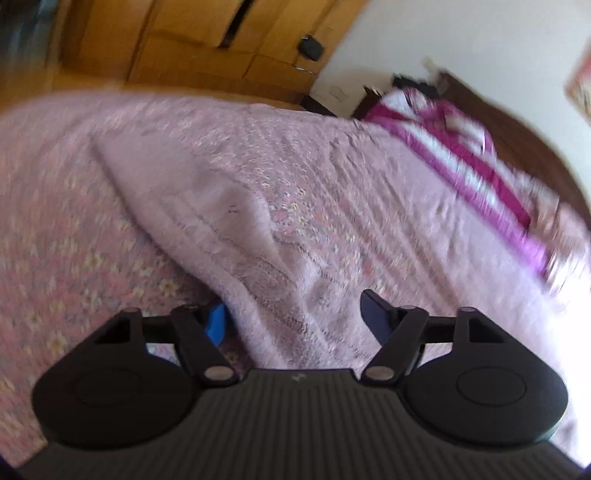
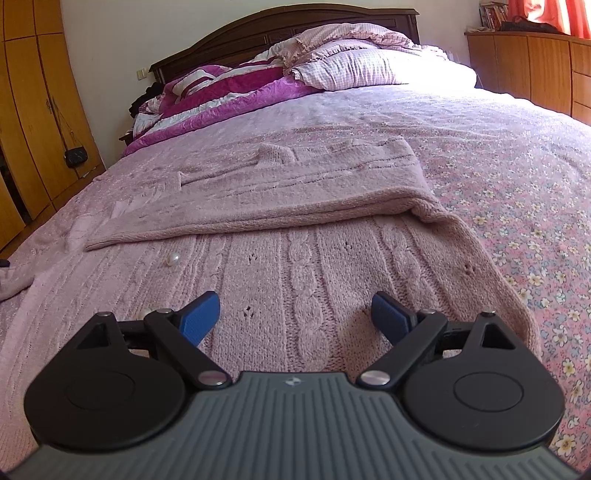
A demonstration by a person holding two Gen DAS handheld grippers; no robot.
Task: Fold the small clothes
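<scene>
A pale pink cable-knit sweater (image 2: pixel 295 229) lies flat on the bed, with one part folded over across its middle. A pearl button (image 2: pixel 173 259) shows near its left side. My right gripper (image 2: pixel 293 314) is open and empty, low over the near part of the sweater. In the blurred left wrist view my left gripper (image 1: pixel 295 317) is open, jaws wide apart, with a raised fold of the pink sweater (image 1: pixel 236 236) running between the fingers. The left blue pad (image 1: pixel 216 325) is partly hidden behind the fabric.
The bed has a pink floral bedspread (image 2: pixel 517 192). A magenta and white quilt (image 2: pixel 229 96) and checked pillows (image 2: pixel 369 62) are piled at the dark headboard (image 2: pixel 280 26). Wooden wardrobes (image 2: pixel 33 110) stand on the left, a wooden dresser (image 2: pixel 535 62) on the right.
</scene>
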